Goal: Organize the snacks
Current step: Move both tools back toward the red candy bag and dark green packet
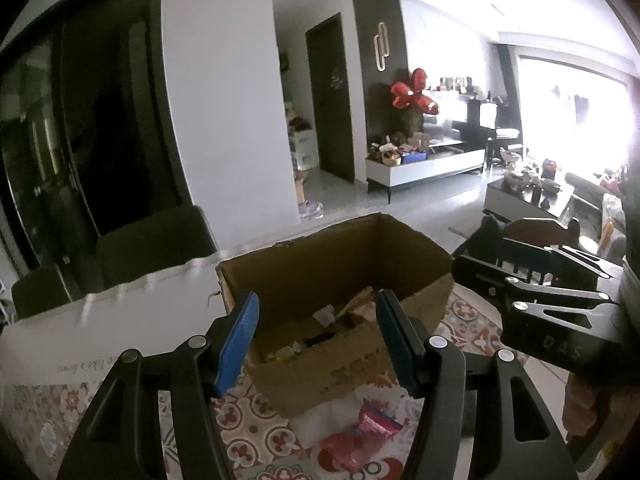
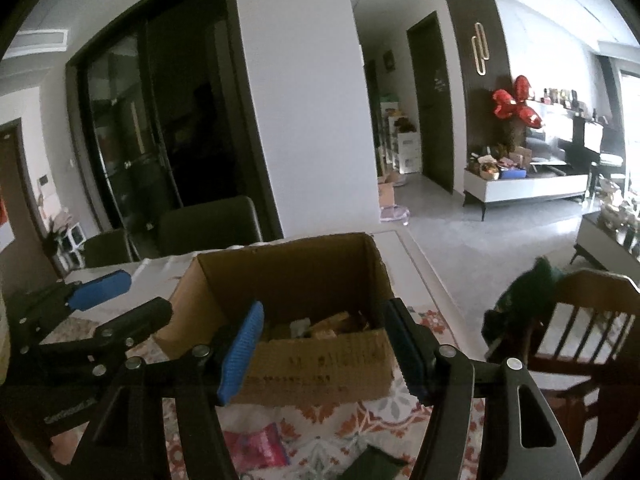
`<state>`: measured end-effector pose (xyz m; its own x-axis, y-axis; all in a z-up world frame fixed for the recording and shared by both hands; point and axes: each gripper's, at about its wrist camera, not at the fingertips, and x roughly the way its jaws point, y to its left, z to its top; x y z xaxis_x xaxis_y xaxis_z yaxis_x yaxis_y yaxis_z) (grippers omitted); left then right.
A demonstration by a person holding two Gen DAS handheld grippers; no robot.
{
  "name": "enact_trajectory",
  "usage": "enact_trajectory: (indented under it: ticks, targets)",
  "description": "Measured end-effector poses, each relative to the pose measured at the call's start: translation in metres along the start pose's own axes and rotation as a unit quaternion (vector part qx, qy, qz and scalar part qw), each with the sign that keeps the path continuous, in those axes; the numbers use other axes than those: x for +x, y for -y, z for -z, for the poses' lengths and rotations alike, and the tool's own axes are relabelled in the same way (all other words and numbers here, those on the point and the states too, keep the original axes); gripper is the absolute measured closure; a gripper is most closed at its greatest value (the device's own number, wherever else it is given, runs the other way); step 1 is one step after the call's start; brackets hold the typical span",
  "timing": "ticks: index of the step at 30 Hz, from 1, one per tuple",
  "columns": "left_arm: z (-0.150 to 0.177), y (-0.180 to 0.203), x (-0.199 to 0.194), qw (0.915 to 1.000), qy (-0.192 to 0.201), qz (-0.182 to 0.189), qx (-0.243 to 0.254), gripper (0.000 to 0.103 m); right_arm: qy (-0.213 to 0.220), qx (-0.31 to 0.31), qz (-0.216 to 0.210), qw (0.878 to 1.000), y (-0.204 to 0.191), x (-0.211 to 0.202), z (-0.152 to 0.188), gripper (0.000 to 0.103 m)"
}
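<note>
Below both tools, on the patterned worktop, a pink packet (image 1: 374,426) is lying just short of the box (image 1: 340,320), slightly nearer the left tool (image 1: 316,344). Both that one and the right tool (image 2: 320,350) are hanging open and empty. Snacks inside the box are sitting in shadow (too dim to identify), and a dark packet (image 2: 374,466) is getting cut off by the frame.

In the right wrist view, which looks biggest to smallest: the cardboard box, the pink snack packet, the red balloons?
1. Cardboard box, by far the largest.
2. Pink snack packet.
3. Red balloons, about the same as the packet; they are far across the room, so their true size is unsure.
</note>
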<state>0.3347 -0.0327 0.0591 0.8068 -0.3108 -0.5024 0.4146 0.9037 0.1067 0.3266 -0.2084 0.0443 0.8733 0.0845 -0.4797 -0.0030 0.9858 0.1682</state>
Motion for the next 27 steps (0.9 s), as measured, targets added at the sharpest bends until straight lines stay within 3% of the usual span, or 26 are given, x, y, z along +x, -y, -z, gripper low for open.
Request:
enact_trajectory:
  ticks: [13,27]
  targets:
    - [0.043,0.016,-0.010,0.9977,0.005,0.025,0.063,0.043,-0.020,0.062,0.038,0.997,0.015,-0.013,0.050,0.039]
    - [0.089,0.026,0.018,0.9922,-0.059,0.073,0.082,0.043,-0.094,0.102,0.060,0.988,0.024,0.013,0.107,0.039]
